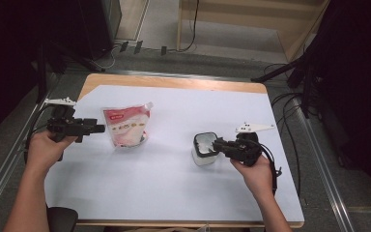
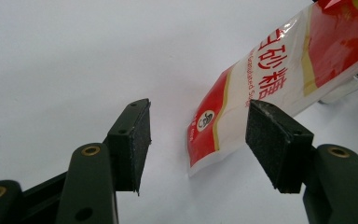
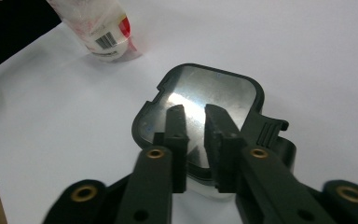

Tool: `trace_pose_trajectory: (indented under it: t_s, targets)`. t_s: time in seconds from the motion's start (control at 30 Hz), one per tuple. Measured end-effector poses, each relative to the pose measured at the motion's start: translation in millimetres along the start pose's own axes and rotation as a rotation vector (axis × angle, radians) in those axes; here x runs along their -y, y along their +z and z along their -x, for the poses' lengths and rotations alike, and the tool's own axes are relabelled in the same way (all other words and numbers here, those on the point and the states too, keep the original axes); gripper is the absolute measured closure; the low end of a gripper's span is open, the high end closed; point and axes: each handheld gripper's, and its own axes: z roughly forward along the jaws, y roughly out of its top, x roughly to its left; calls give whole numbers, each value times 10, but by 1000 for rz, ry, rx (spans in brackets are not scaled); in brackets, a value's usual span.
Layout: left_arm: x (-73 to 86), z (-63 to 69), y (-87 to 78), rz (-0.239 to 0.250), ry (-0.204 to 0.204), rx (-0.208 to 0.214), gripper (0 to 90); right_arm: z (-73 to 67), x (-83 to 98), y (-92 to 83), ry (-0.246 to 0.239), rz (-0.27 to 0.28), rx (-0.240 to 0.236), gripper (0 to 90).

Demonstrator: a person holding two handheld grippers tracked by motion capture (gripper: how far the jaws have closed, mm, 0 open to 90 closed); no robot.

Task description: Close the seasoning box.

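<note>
Broadly, we had a wooden table (image 1: 174, 81) under a white sheet (image 1: 174, 183) that took up the middle of the high view, and we judged the sheet was there to give a plain, even ground for the work.

Next in size, the red and white sugar pouch (image 1: 125, 126) stood left of centre in that view, propped upright on its base with its spout corner at the upper right, probably so that it could be seized from the side. In the left gripper view its bottom edge (image 2: 223, 140) ran in from the upper right, close in front of the pads but not between them.

Right of centre sat the small container with a black-rimmed lid (image 1: 205, 146), set well apart from the pouch. In the right gripper view the lid (image 3: 205, 93) showed a shiny clear panel and a hinge at the right.

Our left gripper (image 1: 94, 128) was held level at the left of the high view, pointing toward the pouch, the hand wrapped under it and the forearm coming up from the lower left; its jaws stood spread, with nothing in them.

Our right gripper (image 1: 218, 144) came in from the lower right, wrist bent inward, tips over the lid's near edge. Its jaws (image 3: 196, 140) were narrowly parted, and we could not tell whether they pinched anything.
</note>
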Motion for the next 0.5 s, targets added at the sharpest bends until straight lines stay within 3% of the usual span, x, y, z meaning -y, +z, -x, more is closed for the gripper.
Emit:
trace_pose_trajectory:
  t_s: [0.3, 0.5]
  targets:
    - [18, 34, 29, -4, 10, -7, 410, 102, 34, -80, 15, 21, -5, 615]
    - [26, 46, 37, -1, 9, -11, 411, 150, 61, -76, 3, 27, 3, 572]
